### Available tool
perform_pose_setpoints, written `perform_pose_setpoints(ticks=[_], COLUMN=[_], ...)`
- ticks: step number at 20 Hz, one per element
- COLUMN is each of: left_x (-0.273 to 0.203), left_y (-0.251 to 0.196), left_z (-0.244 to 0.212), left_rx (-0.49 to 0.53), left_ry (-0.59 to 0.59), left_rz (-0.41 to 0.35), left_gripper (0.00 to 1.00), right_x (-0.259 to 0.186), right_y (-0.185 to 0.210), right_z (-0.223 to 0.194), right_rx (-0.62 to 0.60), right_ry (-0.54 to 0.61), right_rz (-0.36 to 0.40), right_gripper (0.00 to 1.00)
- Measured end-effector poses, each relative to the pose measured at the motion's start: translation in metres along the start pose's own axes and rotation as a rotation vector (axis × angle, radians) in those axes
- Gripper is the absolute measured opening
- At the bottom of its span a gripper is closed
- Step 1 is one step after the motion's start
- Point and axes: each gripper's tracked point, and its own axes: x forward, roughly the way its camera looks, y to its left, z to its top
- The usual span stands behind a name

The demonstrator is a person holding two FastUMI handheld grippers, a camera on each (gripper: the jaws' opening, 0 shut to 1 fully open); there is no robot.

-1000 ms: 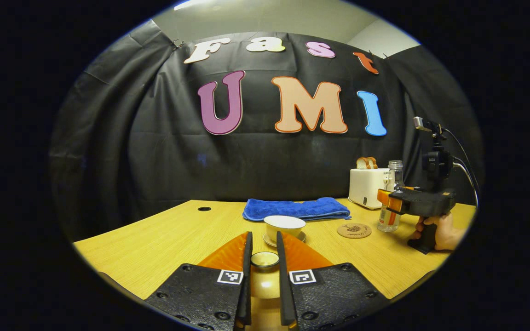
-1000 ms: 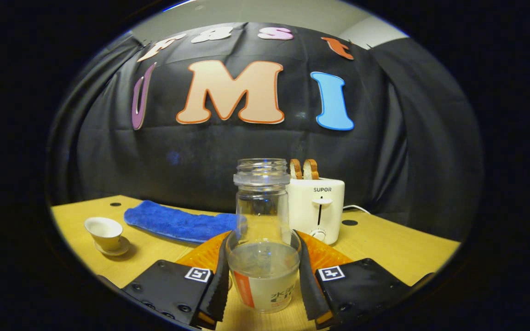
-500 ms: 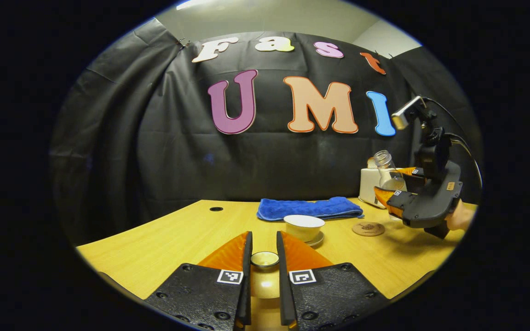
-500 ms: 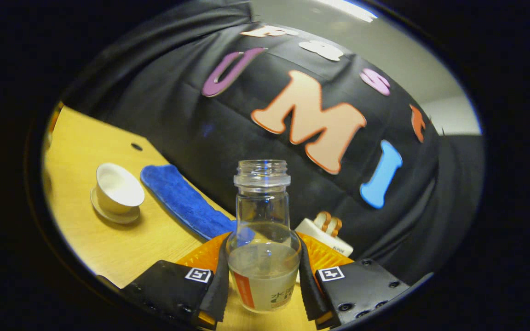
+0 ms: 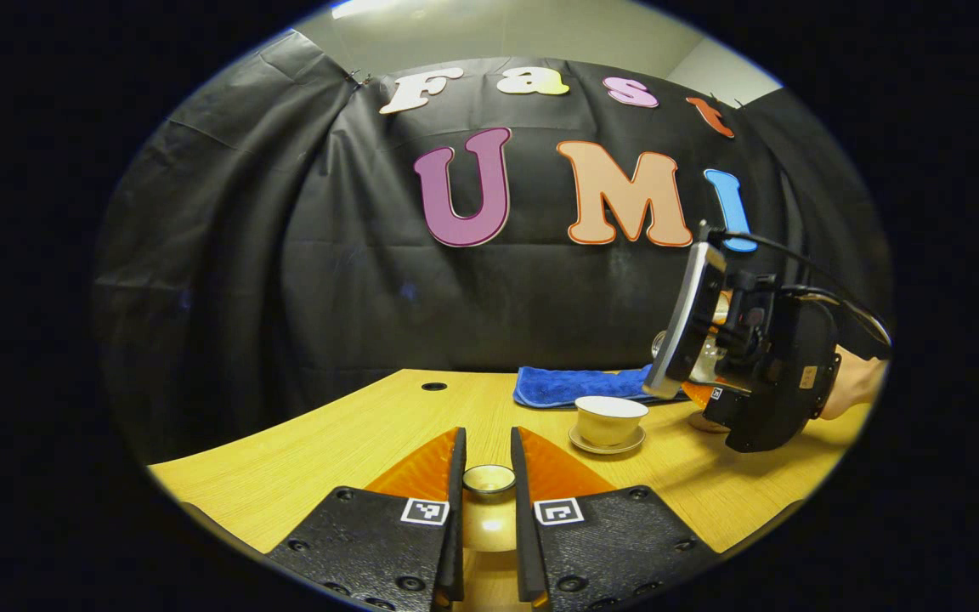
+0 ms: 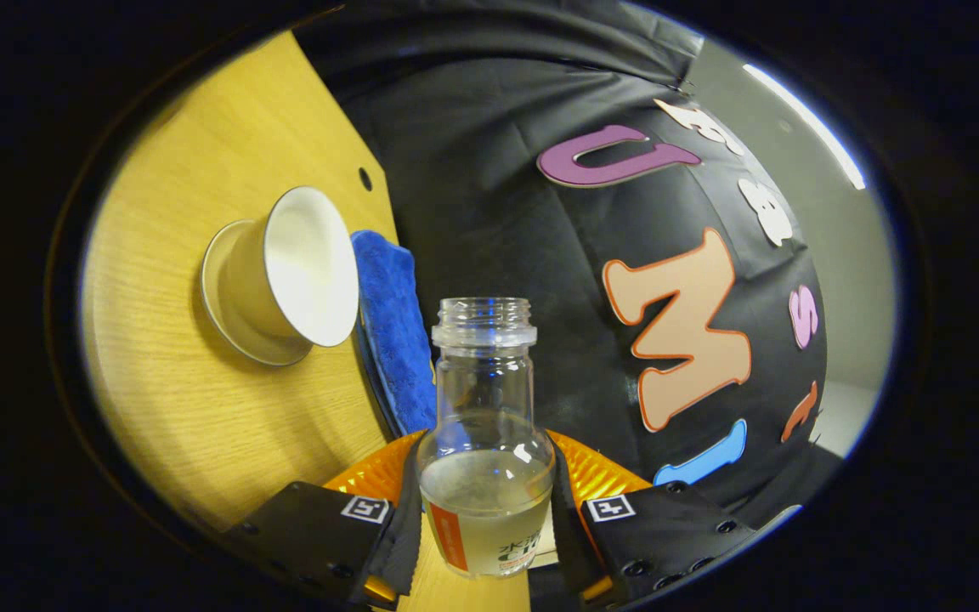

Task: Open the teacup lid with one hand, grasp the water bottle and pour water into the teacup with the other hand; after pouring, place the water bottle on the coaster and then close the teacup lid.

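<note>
Teacup stands open on its small saucer on the wooden table, right of centre in the left gripper view, just in front of the blue towel. Going from the left, we first see our left gripper, low in the middle of its own view, with its two fingers pinching the teacup lid by the small round knob. So we judge that the lid step is done and the pouring step is in hand.

Further right in that view is the right gripper, held by a hand and rolled strongly to its side, close beside the cup. In the right gripper view this gripper presses both fingers on the lower body of the water bottle. The table appears there almost vertical, which tells us of the tilt, and the teacup is to the left of the bottle's open mouth, apart from it. No water leaves the bottle yet, as far as we can see.

We think the next move needs the mouth brought over the cup's rim and a slow further tilt, because the cup is wide but shallow.

The bottle is clear and smooth, with a threaded neck and a label, partly filled. The cup looks glazed, pale, with a flaring rim. The towel is soft and fluffy, the table has a fine grain.
</note>
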Motion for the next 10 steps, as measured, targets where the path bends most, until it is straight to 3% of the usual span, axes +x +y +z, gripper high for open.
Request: perform_pose_setpoints(ticks=[10], left_x=[0.0], left_y=[0.0], left_z=[-0.001], left_rx=[-0.003], left_ry=[0.001], left_rz=[-0.002], left_gripper=[0.22], right_x=[-0.004], right_y=[0.019], right_z=[0.01], right_rx=[-0.275], right_ry=[-0.053], right_rz=[0.034], right_gripper=[0.68])
